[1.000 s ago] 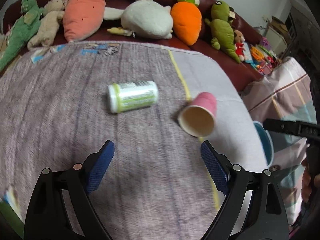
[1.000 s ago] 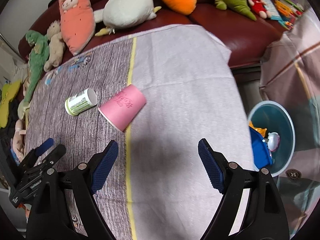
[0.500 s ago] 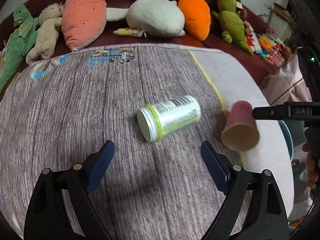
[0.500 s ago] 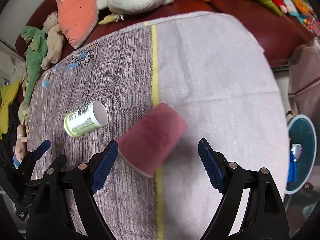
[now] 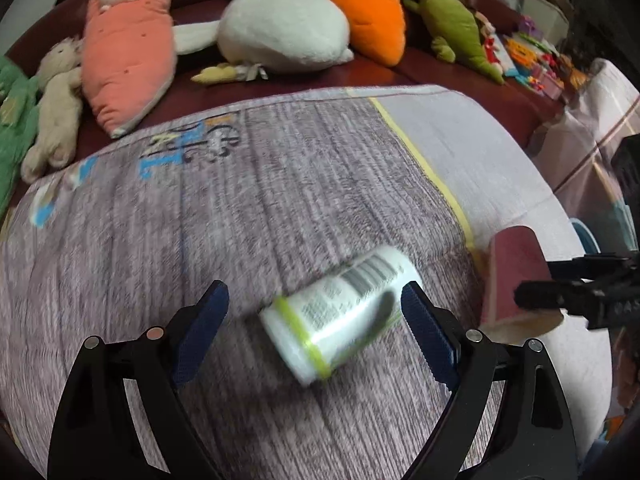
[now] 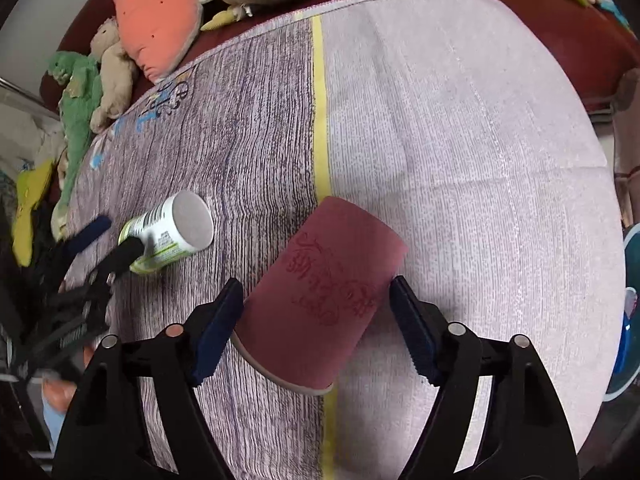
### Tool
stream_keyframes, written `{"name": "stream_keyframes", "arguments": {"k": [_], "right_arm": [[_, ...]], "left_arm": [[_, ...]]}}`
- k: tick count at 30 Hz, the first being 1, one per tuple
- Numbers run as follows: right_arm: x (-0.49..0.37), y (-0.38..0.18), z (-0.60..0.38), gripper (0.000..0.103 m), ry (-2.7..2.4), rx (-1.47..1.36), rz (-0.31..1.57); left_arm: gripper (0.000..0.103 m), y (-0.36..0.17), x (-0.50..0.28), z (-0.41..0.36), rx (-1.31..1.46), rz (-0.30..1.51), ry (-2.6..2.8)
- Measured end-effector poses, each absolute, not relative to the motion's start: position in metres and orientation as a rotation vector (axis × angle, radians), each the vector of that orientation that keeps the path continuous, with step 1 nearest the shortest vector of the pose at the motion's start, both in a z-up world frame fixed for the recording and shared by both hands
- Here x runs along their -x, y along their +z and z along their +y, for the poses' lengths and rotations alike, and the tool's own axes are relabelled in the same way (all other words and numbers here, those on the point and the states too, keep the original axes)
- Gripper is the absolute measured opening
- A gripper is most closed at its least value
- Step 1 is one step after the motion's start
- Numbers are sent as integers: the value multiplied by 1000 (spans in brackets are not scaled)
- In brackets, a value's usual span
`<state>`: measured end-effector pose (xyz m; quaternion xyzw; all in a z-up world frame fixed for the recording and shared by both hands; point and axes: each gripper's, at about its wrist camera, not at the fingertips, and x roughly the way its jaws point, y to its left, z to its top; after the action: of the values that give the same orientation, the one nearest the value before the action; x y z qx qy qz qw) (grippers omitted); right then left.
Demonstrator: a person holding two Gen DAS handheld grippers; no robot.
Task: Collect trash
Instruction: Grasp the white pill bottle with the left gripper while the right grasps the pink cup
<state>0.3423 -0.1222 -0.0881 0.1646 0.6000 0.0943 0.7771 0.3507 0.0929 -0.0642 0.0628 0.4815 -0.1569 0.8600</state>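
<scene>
While the dark red sofa runs along the far edge of my view, loaded with stuffed toys, the cloth-covered tabletop fills almost everything in front of me, grey streaked on one side, pale on the other, with a yellow stripe between them. On the sofa I see a white plush, a salmon carrot-shaped plush with a bunny face, an orange carrot plush, a green plush and a tan one at the left end. Off the right edge of the tabletop sits a teal bin, only its rim in sight.

My right gripper is down over the pink paper cup, which lies on its side across the yellow stripe, mouth toward me. The jaws are closing, the cup between them, the blue pads just beside its wall on each side, not yet pressing that I can see.

My left gripper is spread wide around the white bottle with the green band, lying on its side on the grey part. The bottle sits nearer the right-hand pad; it is blurred, so I cannot tell whether that pad touches it. The left-hand pad is clear of it.
</scene>
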Motion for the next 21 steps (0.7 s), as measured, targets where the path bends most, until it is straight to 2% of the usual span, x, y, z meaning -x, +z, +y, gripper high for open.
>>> {"name": "stream_keyframes", "arguments": {"k": [8, 9, 10, 11, 12, 21], "right_arm": [[-332, -80, -140, 67, 247, -332, 1299], [-331, -80, -143, 67, 247, -325, 1298], [-331, -80, -145, 67, 247, -323, 1299], [-331, -82, -149, 67, 251, -334, 1303], [-332, -84, -151, 67, 259, -356, 1310], [-350, -106, -142, 71, 311, -493, 1332]], "left_arm": [[88, -88, -345, 70, -262, 1073, -475], [85, -90, -342, 68, -274, 1071, -480], [77, -92, -338, 66, -290, 1072, -486], [72, -94, -337, 65, -290, 1080, -490], [61, -98, -335, 64, -284, 1093, -493], [59, -104, -337, 73, -108, 1104, -409]]}}
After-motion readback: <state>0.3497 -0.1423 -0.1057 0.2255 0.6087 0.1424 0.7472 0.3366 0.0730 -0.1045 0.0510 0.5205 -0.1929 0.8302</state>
